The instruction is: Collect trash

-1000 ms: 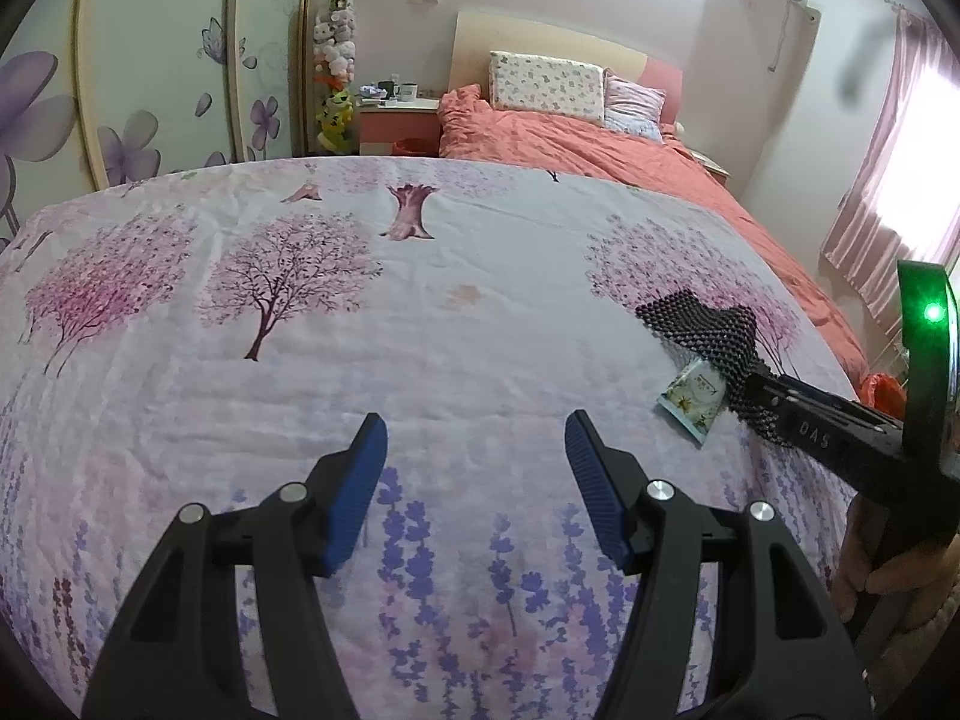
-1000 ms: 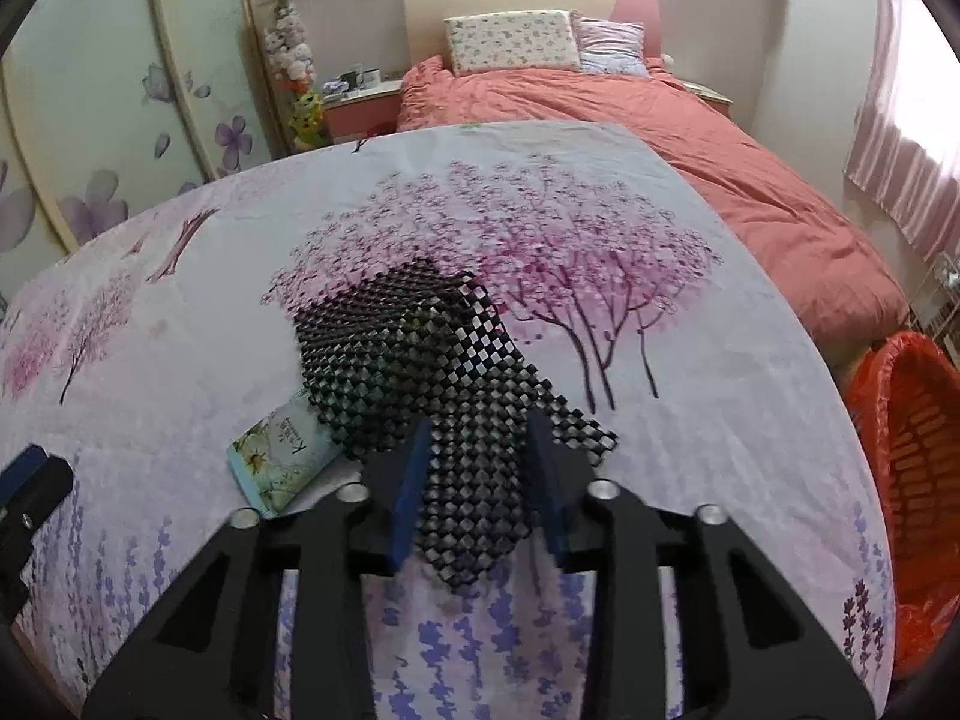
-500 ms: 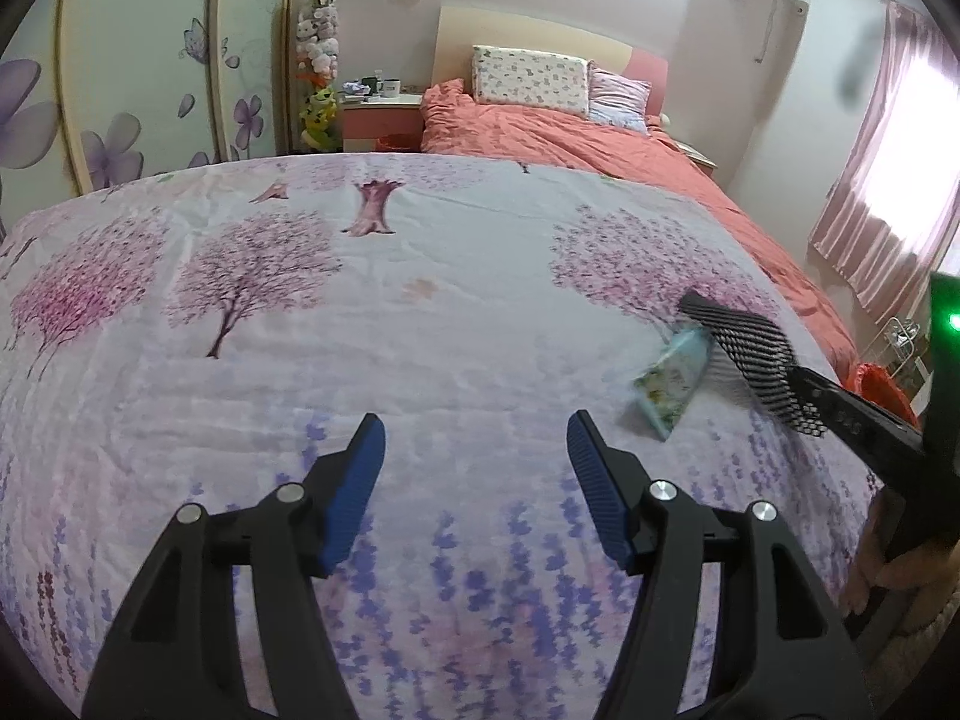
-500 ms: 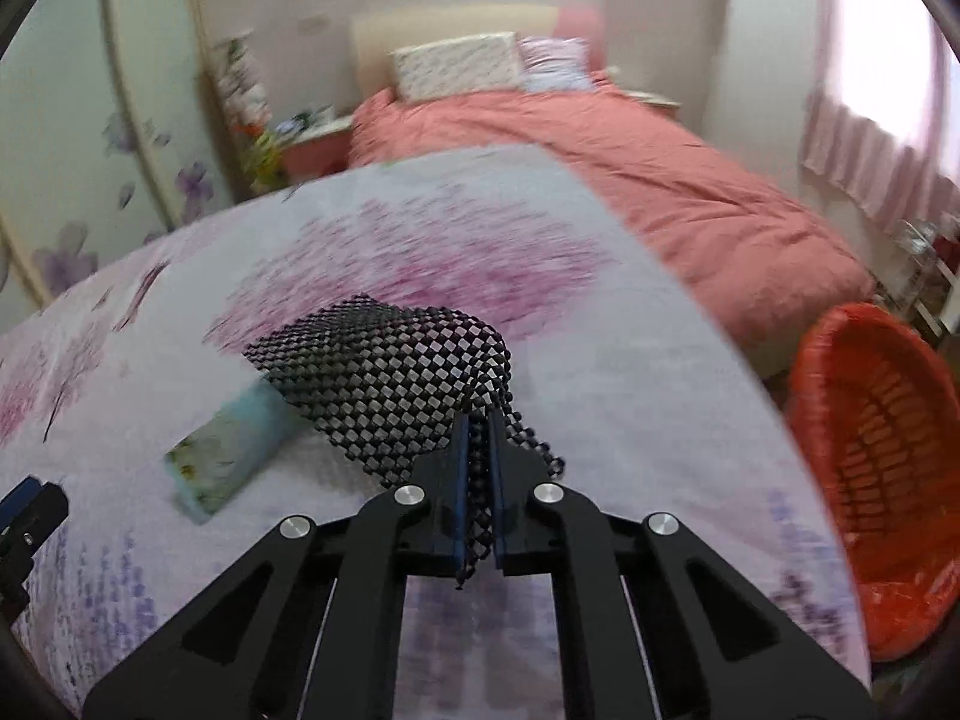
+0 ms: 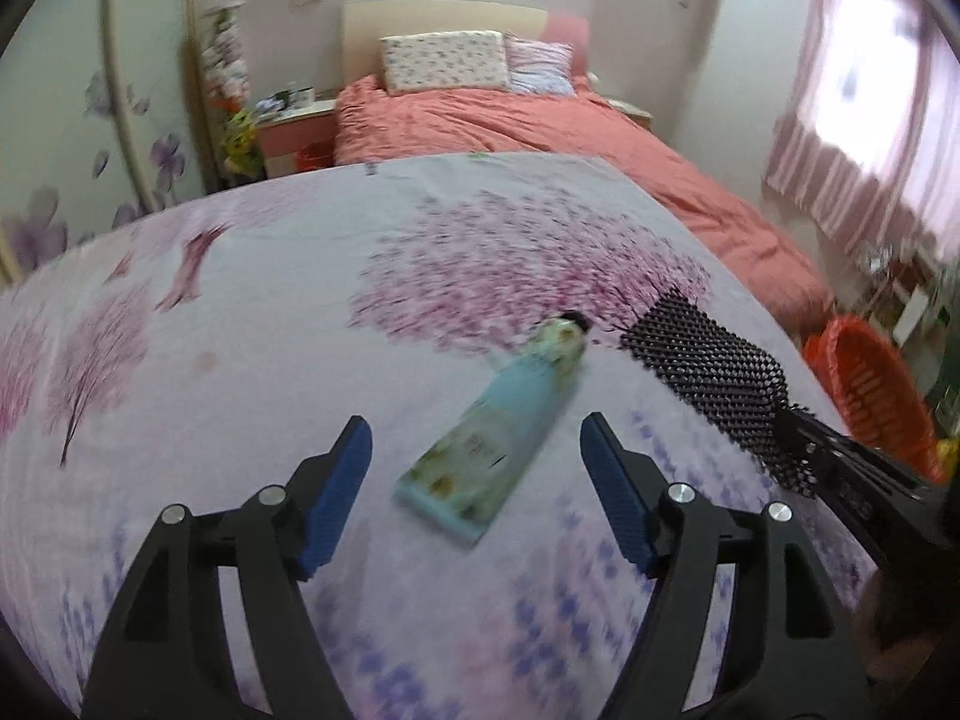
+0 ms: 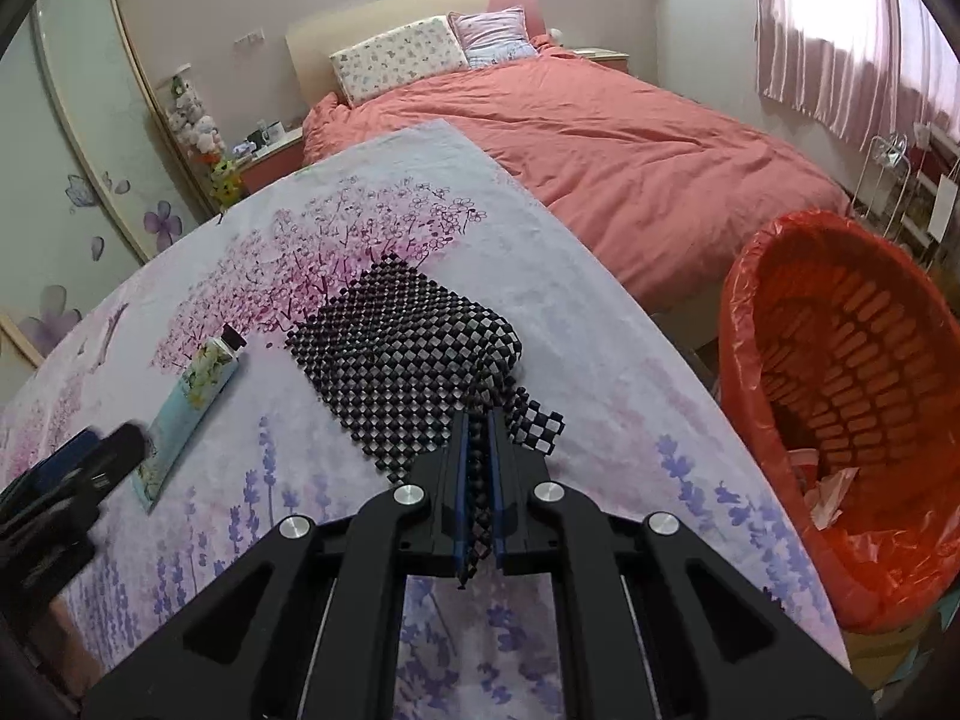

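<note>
My right gripper (image 6: 477, 438) is shut on the near edge of a black mesh mat (image 6: 408, 354), lifted off the floral sheet; it also shows in the left wrist view (image 5: 708, 372). A pale blue tube (image 5: 504, 426) with a dark cap lies flat on the sheet, also seen in the right wrist view (image 6: 192, 396). My left gripper (image 5: 477, 450) is open just short of the tube's flat end, its blue pads (image 5: 342, 492) on either side. The orange-lined trash basket (image 6: 744, 324) stands beside the table on the right.
A floral sheet (image 5: 240, 330) covers the work surface. A bed with a coral duvet (image 6: 630, 138) and pillows lies behind. The basket (image 5: 870, 384) holds some paper scraps. A nightstand and wardrobe doors stand at the back left. Curtains hang at the right.
My right gripper closed on the mesh mat and lifted it off the tube toward the right. My left gripper swung right and now faces the uncovered tube.
</note>
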`<state>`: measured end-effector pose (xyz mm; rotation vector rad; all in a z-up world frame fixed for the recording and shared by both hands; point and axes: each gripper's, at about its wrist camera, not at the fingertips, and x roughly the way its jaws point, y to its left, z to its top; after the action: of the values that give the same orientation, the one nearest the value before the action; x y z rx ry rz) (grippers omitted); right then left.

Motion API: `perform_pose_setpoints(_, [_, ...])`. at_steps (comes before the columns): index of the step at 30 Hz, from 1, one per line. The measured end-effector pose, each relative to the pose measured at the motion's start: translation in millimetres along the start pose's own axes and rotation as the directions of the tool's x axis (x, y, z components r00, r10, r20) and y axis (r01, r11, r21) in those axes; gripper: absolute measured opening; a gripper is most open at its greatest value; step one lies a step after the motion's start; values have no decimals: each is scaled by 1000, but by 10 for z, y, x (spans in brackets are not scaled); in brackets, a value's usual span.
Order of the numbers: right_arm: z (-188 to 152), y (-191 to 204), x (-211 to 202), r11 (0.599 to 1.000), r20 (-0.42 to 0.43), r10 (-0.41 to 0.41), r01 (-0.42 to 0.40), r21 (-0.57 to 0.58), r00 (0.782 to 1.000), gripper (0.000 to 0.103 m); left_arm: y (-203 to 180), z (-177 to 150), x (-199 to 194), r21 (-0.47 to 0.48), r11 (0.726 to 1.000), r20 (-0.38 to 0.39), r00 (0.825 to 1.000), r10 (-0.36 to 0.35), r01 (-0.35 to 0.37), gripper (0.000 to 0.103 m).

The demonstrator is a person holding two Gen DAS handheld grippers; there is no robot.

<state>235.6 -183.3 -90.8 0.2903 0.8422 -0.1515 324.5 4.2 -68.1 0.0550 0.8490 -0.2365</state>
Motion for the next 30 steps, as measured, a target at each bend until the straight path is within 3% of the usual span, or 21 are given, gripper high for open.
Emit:
perform_pose_setpoints(5, [4,-27,-4,1000,-1,25,-25,14,1000,7,-211,81,271,93,995,-21,999,49,-47,65])
perform_pose_setpoints(7, [10,-39,-3,999,-1,30,-30,18,1000,7,-235,112,386,96,995,-57,997,47,-41,57])
perform_pose_setpoints(13, [-1,-70,-21,999,-3,38,-37,26,999,7,-95,130,367,35,999,-63,997,36,-34,30])
perform_pose_setpoints(18, [-12,-76,-39,999,-3,53,-53,14,999,7,251,-68,132,-23,999,-75,997,27,-29,29])
perform_pose_setpoints(24, [-124,44,-123,989,-26,136,-137,-52,990,7,561,-361,-173,-63,998,-80,996,25,-30,30])
perform_pose_setpoints(30, [-6,88,-180,990,8,136,-136,-22,991,33,628,-359,-195,-106,994,-74,997,25,-33,33])
